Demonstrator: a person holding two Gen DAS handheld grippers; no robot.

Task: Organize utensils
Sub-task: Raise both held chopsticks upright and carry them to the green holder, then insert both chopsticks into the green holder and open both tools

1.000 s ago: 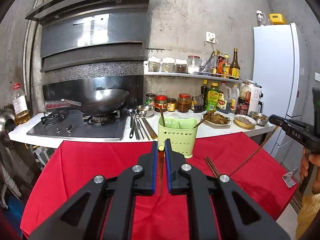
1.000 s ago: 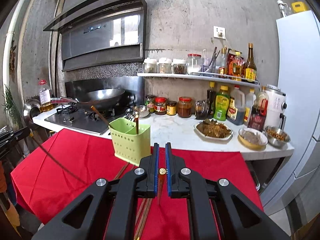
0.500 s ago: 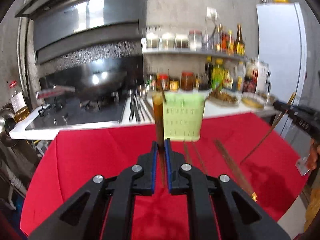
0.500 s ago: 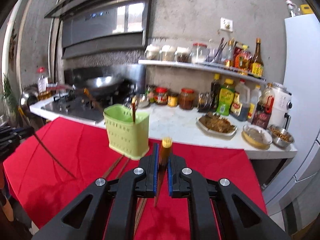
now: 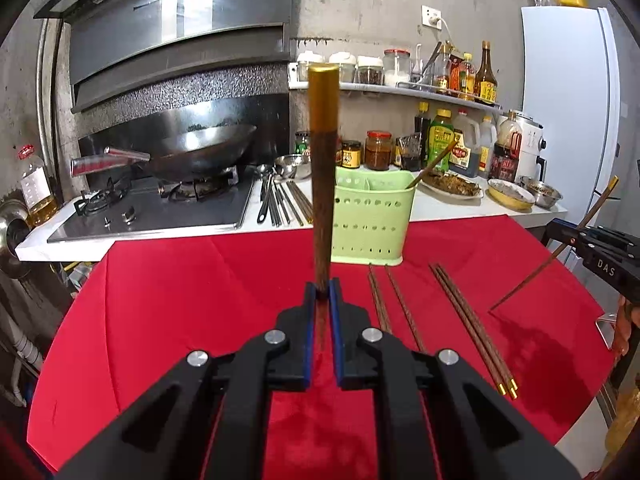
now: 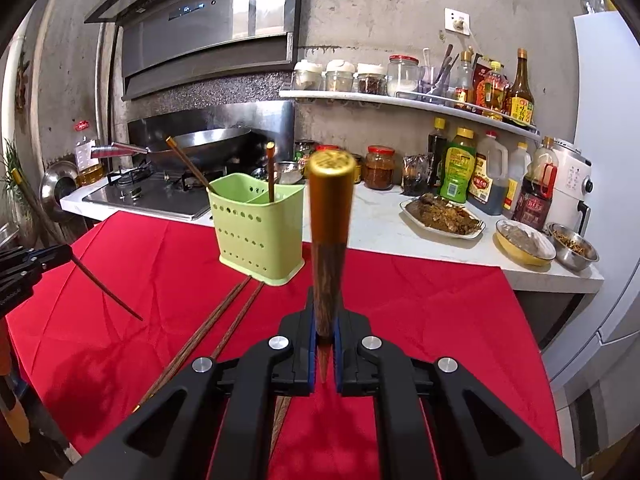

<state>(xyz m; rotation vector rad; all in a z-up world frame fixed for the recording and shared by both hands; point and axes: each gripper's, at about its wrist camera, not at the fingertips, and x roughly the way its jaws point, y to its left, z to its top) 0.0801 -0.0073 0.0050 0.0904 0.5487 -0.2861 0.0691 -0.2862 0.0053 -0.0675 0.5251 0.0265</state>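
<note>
- We see the left gripper (image 5: 322,286) with jaws pinched tight on one chopstick (image 5: 322,184), blue pads pressing both sides of its dark wood shaft.
- That chopstick stands near upright, gold cap up and far, thin end down between the pads.
- The right gripper (image 6: 322,320) is likewise clamped on a second chopstick (image 6: 329,240).
- Same look: brown grained wood, gold embossed cap on top, long axis near vertical, leaning slightly away.
- Both grippers sit over the red cloth (image 5: 180,300), on the near side of the green holder (image 5: 370,220).
- The holder stands at the cloth's far edge, with chopsticks leaning in it.
- We count loose chopsticks (image 5: 468,320) flat on the cloth, running near-to-far, right of the left gripper.
</note>
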